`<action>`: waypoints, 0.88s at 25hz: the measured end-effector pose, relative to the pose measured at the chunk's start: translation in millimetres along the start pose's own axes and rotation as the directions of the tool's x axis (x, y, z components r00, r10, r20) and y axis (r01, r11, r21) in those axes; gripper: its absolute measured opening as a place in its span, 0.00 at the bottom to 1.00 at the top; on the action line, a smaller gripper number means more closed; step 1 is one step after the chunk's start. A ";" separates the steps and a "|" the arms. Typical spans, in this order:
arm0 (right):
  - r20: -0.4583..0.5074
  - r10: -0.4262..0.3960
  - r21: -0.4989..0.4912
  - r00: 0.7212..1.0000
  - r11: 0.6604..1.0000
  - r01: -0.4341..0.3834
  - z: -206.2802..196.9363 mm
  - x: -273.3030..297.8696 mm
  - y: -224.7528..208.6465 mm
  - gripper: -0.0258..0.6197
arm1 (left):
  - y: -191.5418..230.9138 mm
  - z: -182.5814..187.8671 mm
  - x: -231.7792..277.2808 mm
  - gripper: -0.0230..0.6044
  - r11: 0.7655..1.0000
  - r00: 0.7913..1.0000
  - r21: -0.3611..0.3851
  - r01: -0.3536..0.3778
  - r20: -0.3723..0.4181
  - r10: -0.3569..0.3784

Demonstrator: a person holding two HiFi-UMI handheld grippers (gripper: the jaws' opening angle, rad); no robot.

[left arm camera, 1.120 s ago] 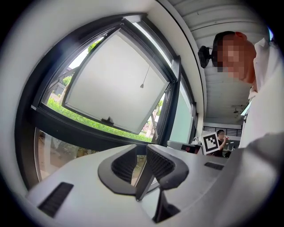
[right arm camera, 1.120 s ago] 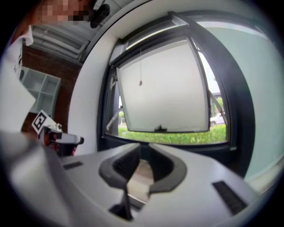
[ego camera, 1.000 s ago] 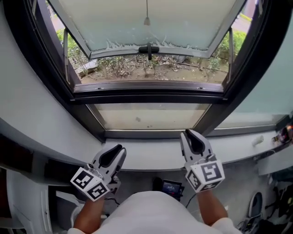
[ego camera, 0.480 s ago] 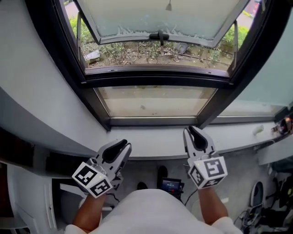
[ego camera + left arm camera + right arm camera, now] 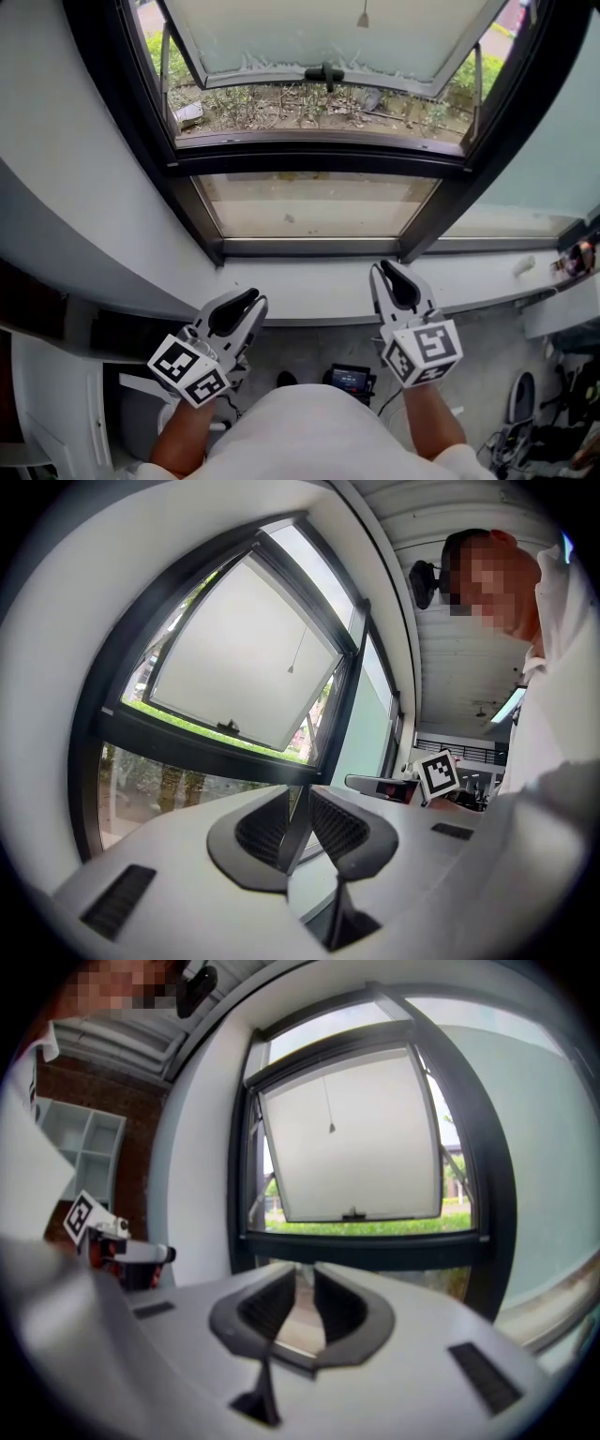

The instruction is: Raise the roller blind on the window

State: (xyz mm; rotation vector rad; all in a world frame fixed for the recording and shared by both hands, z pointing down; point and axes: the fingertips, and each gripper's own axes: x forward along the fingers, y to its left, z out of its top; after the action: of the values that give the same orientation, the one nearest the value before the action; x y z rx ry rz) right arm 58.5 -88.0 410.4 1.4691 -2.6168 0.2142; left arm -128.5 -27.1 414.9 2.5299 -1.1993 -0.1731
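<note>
A black-framed window [image 5: 319, 159] fills the upper head view, its top sash [image 5: 328, 37] tilted outward with a pale panel in it. A thin pull cord with a small bell-shaped end [image 5: 362, 19] hangs in front of that panel; the cord end [image 5: 290, 670] shows in the left gripper view and the cord end [image 5: 331, 1129] in the right gripper view. The blind's roll is out of view. My left gripper [image 5: 246, 302] and right gripper [image 5: 386, 272] are held low before the sill, far below the cord. Both stand open by a narrow gap with nothing between the jaws, as the left gripper [image 5: 300, 803] and right gripper [image 5: 305, 1283] views show.
A white sill [image 5: 309, 291] runs under the window. A fixed lower pane [image 5: 314, 206] sits beneath the sash, whose handle [image 5: 323, 73] is at its bottom edge. On the floor lie a small black device with a screen [image 5: 351, 380] and cables [image 5: 534, 431]. A red-tipped object [image 5: 577, 258] rests on the right ledge.
The head view has shifted, so the window sits a little higher and to the right. Both grippers stay at about the same place, jaws unchanged.
</note>
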 end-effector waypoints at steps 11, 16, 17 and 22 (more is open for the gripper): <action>-0.018 0.044 -0.009 0.999 0.999 -0.044 -6.8 -28.4 -18.7 0.11 | -34.1 -26.0 16.7 0.17 0.999 0.999 -0.026 -0.028 -0.027 0.027; -0.034 0.048 0.009 0.998 0.999 -0.048 -15.1 -38.5 -23.9 0.08 | -45.4 -32.9 17.3 0.17 0.999 0.999 -0.029 -0.037 -0.037 0.036; -0.038 0.051 0.012 0.998 0.999 -0.051 -16.0 -39.8 -24.6 0.08 | -47.2 -33.7 17.7 0.17 0.999 0.999 -0.029 -0.036 -0.037 0.035; -0.052 0.060 0.014 0.997 0.998 -0.059 -18.7 -46.5 -26.2 0.08 | -56.0 -37.2 19.5 0.17 0.999 0.999 -0.034 -0.032 -0.043 0.031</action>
State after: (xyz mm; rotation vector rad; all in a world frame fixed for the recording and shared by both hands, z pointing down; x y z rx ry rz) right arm 105.7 -59.1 421.7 1.3718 -2.6244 0.2725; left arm -65.9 0.0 430.9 2.4712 -1.2087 -0.1304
